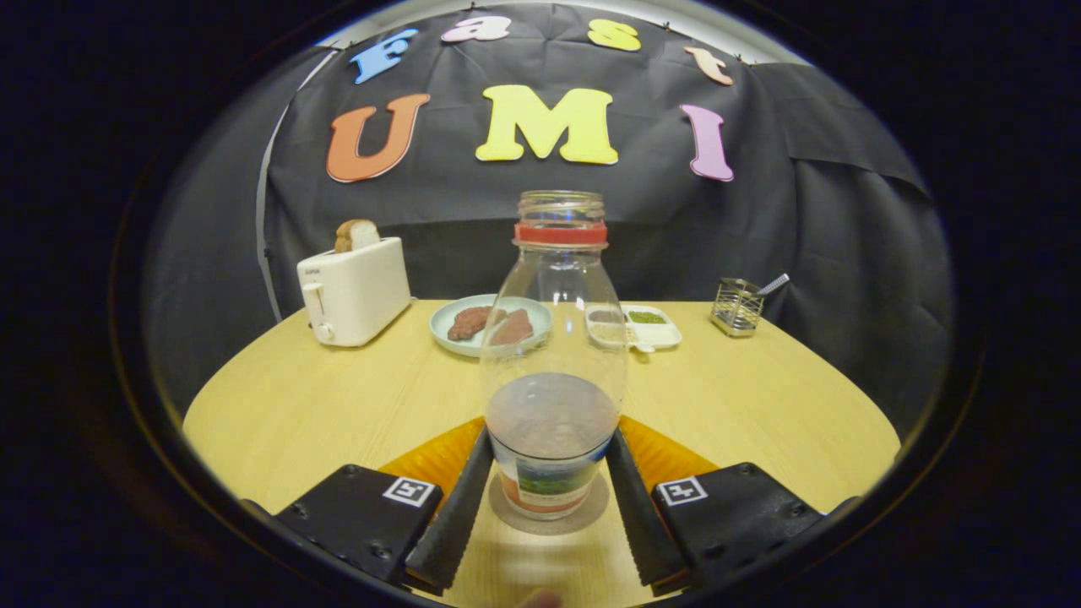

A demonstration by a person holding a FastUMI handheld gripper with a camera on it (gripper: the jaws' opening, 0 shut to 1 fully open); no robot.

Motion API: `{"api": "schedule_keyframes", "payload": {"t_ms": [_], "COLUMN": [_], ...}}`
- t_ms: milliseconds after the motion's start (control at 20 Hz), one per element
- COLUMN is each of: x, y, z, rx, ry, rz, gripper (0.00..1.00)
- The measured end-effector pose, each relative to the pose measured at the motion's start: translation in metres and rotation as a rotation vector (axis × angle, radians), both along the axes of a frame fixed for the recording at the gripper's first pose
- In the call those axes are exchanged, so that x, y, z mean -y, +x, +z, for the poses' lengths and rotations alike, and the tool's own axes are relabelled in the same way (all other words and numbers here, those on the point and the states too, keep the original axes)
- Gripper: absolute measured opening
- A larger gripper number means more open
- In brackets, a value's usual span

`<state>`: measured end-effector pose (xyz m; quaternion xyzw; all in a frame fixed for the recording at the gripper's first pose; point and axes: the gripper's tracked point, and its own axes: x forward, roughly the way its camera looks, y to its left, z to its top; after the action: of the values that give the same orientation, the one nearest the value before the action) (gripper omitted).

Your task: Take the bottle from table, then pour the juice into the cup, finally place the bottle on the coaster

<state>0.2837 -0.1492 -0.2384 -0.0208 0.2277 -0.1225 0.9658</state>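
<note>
The clear bottle (pixel 553 355) stands upright on the round coaster (pixel 549 515) between my tool's (pixel 549 490) fingers, uncapped, red ring at its neck, a little liquid low inside.

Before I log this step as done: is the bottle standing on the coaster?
Yes, the bottle stands upright on the round coaster, between the gripper fingers.

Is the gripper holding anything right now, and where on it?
The bottle, low on its body at the label; both fingers press its sides as it stands on the coaster.
</note>
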Motion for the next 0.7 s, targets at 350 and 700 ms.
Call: {"api": "schedule_keyframes", "payload": {"t_ms": [350, 700], "x": [-0.002, -0.010], "y": [-0.002, -0.019], "z": [-0.002, 0.016], "rx": [-0.034, -0.025], "ry": [-0.015, -0.033], "rz": [0.016, 0.029], "gripper": [0.85, 1.00]}}
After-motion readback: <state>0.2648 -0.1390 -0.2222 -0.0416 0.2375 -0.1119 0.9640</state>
